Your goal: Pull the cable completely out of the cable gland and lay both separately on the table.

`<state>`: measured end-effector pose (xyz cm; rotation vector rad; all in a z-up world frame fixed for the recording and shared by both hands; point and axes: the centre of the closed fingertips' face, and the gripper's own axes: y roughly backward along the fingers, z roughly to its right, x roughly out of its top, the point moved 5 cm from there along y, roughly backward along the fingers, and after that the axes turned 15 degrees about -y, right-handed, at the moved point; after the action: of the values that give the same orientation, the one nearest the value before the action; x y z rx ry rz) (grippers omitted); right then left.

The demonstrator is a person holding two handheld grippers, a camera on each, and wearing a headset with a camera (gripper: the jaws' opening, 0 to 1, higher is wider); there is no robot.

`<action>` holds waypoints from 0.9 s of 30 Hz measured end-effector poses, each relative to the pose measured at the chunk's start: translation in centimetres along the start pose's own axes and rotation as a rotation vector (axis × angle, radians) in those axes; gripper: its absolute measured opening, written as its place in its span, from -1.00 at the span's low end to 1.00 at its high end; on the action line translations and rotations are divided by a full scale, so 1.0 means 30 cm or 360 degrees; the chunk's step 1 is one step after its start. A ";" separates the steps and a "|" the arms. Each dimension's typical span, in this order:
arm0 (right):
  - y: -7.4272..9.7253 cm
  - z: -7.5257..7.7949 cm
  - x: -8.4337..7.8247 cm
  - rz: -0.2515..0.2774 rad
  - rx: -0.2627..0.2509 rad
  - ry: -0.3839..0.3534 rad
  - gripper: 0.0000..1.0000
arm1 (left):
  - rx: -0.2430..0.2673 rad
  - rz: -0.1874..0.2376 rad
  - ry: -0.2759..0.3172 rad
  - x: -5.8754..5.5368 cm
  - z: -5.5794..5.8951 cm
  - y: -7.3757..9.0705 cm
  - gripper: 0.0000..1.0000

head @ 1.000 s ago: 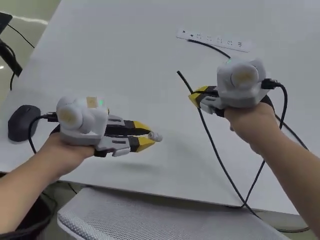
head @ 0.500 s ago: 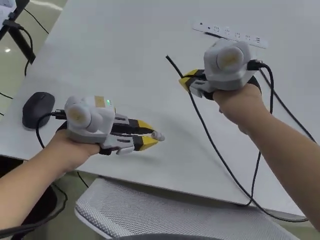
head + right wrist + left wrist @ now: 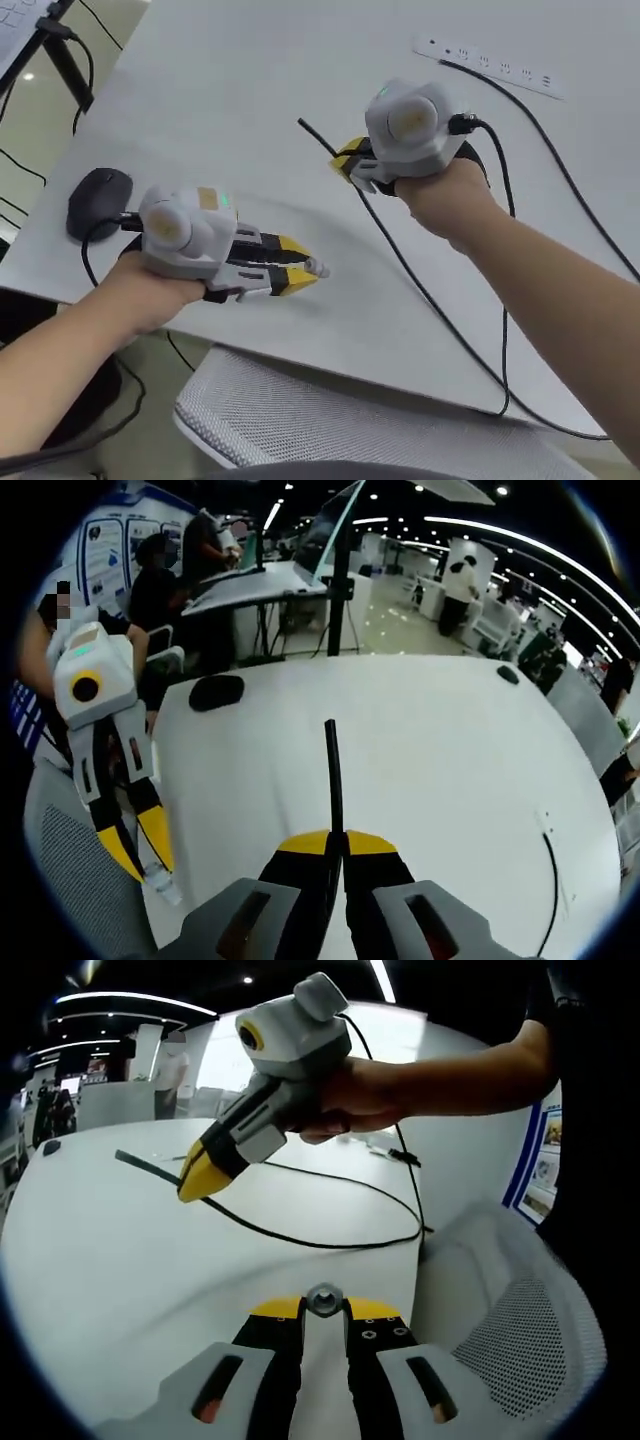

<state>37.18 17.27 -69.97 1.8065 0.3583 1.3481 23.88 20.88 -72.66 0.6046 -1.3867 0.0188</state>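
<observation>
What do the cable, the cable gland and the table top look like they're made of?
The cable looks like a matte black rubber or plastic sheath, since it bends in loose curves. The cable gland is light grey with a slight shine, so probably plastic, possibly metal; it is too small to tell. The table top is smooth and white with a soft sheen, likely laminate.

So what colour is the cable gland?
The cable gland is light grey, clearest in left gripper view.

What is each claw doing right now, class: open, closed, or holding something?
The left claw is closed on the cable gland.
The right claw is closed on the cable.
</observation>
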 end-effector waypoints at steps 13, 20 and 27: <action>-0.163 -0.085 -0.030 -0.0149 0.0154 0.0186 -1.00 | 0.0087 -0.0021 0.0082 -0.083 -0.033 0.006 -0.69; -0.220 -0.109 -0.066 -0.0197 0.0202 0.0235 -1.00 | 0.0128 -0.0057 0.0123 -0.136 -0.055 0.003 -0.69; -0.255 -0.122 -0.094 -0.0208 0.0217 0.0211 -1.00 | 0.0161 -0.0078 0.0171 -0.168 -0.079 0.001 -0.69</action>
<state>34.70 21.74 -77.29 1.7743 0.6422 1.3824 24.99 23.57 -77.41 0.7115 -1.2721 0.0816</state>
